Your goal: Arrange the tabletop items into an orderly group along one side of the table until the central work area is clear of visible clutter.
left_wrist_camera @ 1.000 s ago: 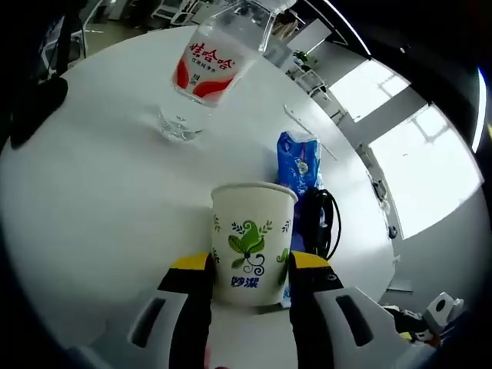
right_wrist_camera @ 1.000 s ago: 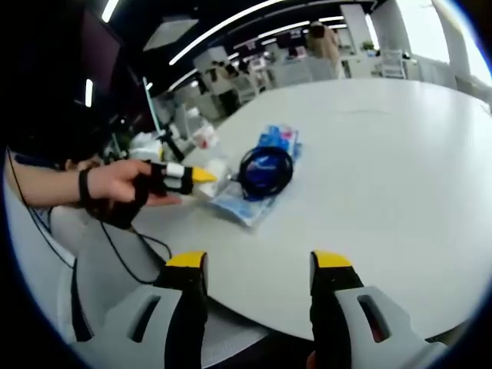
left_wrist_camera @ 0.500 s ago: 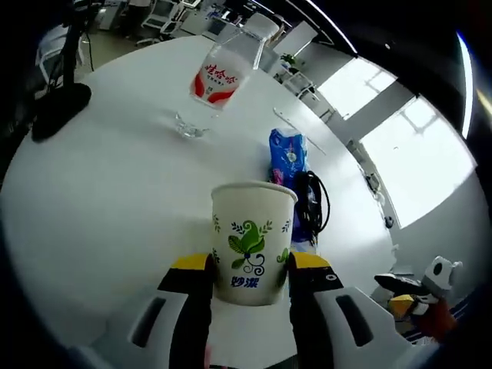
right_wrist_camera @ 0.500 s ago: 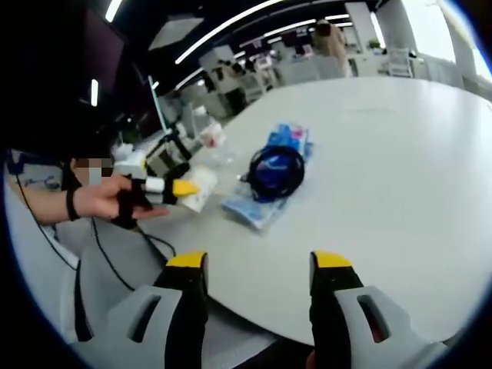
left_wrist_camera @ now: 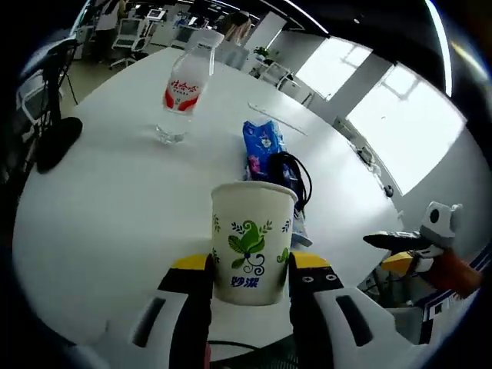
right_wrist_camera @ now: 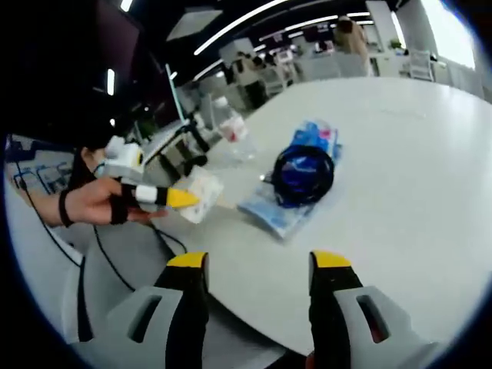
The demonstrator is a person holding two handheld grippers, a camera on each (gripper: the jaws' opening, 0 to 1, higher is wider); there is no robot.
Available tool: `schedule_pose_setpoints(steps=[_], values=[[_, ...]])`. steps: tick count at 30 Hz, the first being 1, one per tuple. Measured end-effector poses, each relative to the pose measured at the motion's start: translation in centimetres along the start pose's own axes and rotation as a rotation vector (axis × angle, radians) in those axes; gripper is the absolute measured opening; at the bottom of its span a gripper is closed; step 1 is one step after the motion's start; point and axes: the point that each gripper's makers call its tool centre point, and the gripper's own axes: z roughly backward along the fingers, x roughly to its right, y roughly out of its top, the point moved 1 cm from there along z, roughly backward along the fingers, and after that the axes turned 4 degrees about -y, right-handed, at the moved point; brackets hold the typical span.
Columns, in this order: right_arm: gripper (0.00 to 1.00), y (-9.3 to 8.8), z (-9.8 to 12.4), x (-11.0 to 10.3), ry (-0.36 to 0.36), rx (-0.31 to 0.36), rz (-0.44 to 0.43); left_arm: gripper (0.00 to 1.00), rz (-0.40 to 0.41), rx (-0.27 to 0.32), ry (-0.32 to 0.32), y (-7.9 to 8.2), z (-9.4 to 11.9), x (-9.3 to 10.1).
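A: What is the left gripper [left_wrist_camera: 250,270] doing?

B: Its two yellow-tipped jaws are clamped on a paper cup [left_wrist_camera: 252,242], one on each side of the lower half. The cup is white with a green leaf print, upright in that view, mouth open at the top. In the right gripper view the same cup [right_wrist_camera: 198,194] shows at the left, held off the table edge by the left gripper [right_wrist_camera: 181,199] in the person's hand [right_wrist_camera: 96,201].

A: And the right gripper [right_wrist_camera: 257,265]?

B: Its jaws stand well apart with nothing between them, over the near edge of the white table [right_wrist_camera: 400,184]. In the left gripper view it appears at the far right [left_wrist_camera: 392,241], off the table's edge.

A: Where are the other things?

B: All on the round table [left_wrist_camera: 115,200]. A clear water bottle [left_wrist_camera: 181,94] with a red and white label stands upright towards the far side. Nearer the middle lies a blue packet [left_wrist_camera: 264,144], and a coil of black cable [left_wrist_camera: 292,175] rests on its near end, touching it. A thin white strip [left_wrist_camera: 277,121] lies flat beyond the packet. At the left edge a dark stand [left_wrist_camera: 55,140] sits by the rim.

A: Same layout from the right side?

B: Yes. The black cable [right_wrist_camera: 303,174] sits on top of the blue packet [right_wrist_camera: 292,196], and the bottle [right_wrist_camera: 234,132] stands behind them, apart from both. Behind the table are office desks and chairs, too blurred to detail.
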Motion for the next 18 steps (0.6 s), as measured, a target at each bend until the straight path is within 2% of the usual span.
schedule_pose_setpoints(steps=[3, 10, 15, 18], values=[[0.50, 0.6, -0.3, -0.5, 0.021, 0.001, 0.016, 0.38, -0.074, -0.020, -0.012, -0.2, 0.2, 1.0], [0.49, 2.1, -1.5, -2.2, 0.085, 0.010, 0.040, 0.38, -0.141, -0.064, -0.060, -1.9, 0.1, 3.3], [0.47, 2.3, -2.3, -3.8, 0.148, -0.007, 0.070, 0.38, -0.198, -0.096, -0.090, -3.1, -0.2, 4.8], [0.46, 2.3, -2.6, -4.5, 0.175, -0.018, 0.080, 0.38, -0.282, -0.124, -0.106, -3.7, -0.4, 5.6]])
